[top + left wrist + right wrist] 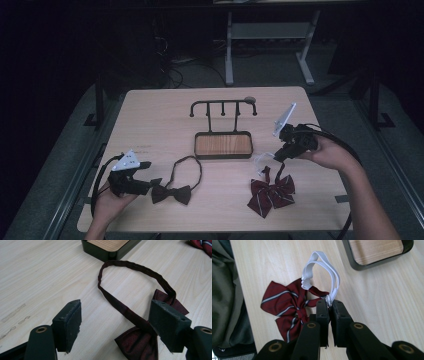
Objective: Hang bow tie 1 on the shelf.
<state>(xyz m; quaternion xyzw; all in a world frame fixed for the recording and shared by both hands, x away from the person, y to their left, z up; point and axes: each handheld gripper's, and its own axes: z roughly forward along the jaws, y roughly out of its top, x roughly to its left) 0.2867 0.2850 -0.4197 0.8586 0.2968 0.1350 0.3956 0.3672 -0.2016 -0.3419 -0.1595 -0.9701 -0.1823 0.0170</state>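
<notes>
Right gripper (329,305) pinches the striped bow tie's white elastic loop (322,270); bow (272,192) hangs below on the table, rack (223,106) up-left (nearer this hand). My left gripper (116,322) spread over the dark bow tie (140,342).

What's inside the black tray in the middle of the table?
The black tray holds nothing loose; you see just its wooden floor. A hook rack stands at its back edge, hooks bare. Both bow ties lie outside the tray, on the table.
</notes>
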